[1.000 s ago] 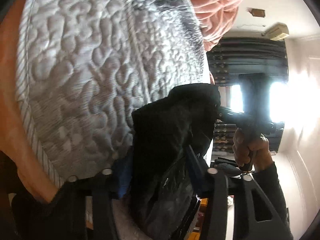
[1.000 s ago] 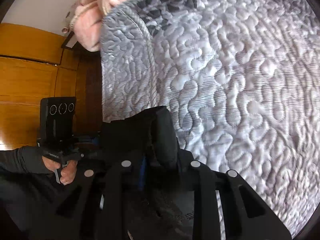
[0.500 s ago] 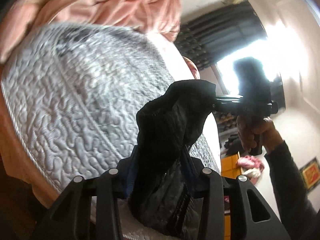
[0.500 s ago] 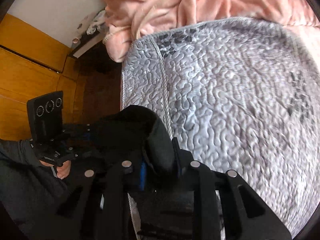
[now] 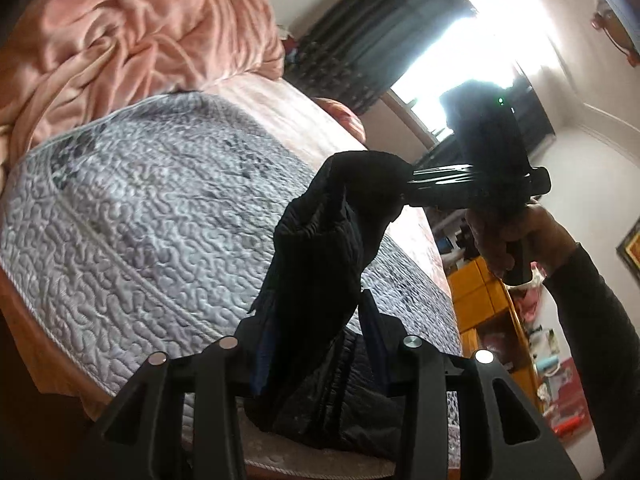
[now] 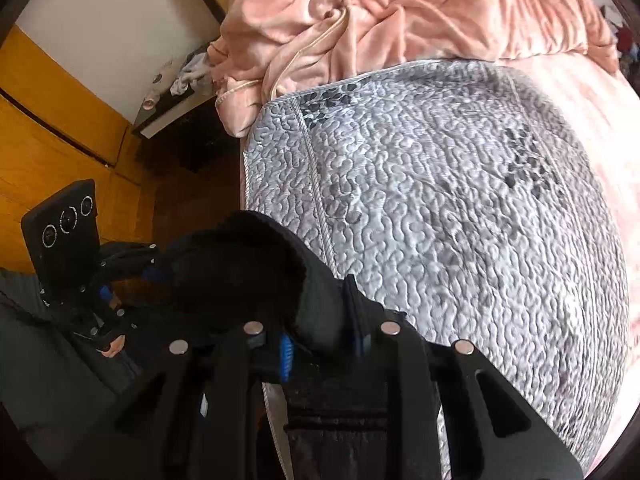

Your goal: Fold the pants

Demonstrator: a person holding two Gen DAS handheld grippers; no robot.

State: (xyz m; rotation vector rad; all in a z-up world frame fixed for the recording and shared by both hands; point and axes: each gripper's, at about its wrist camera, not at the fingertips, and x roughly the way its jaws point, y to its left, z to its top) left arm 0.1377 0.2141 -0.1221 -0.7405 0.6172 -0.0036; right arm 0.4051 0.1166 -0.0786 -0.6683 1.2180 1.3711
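Observation:
Black quilted pants (image 5: 320,264) hang between my two grippers above the near edge of the bed. My left gripper (image 5: 316,336) is shut on one bunch of the waist fabric. My right gripper (image 6: 320,320) is shut on another bunch of the pants (image 6: 248,264). The right gripper also shows in the left wrist view (image 5: 412,190), clamped on the upper end of the cloth. The left gripper shows in the right wrist view (image 6: 160,268), pinching the far end. The pants' legs hang down out of sight below the fingers.
A grey quilted bedspread (image 5: 152,208) covers the bed, also in the right wrist view (image 6: 460,200). A crumpled pink blanket (image 6: 400,16) lies at the head. A bright window with dark curtains (image 5: 384,40), orange cabinets (image 5: 480,292) and wooden wall panels (image 6: 52,136) surround it.
Both grippers have risen and tilted up with the pants, so the views now take in the whole bedspread, the pink blanket and the room instead of a close patch of quilt.

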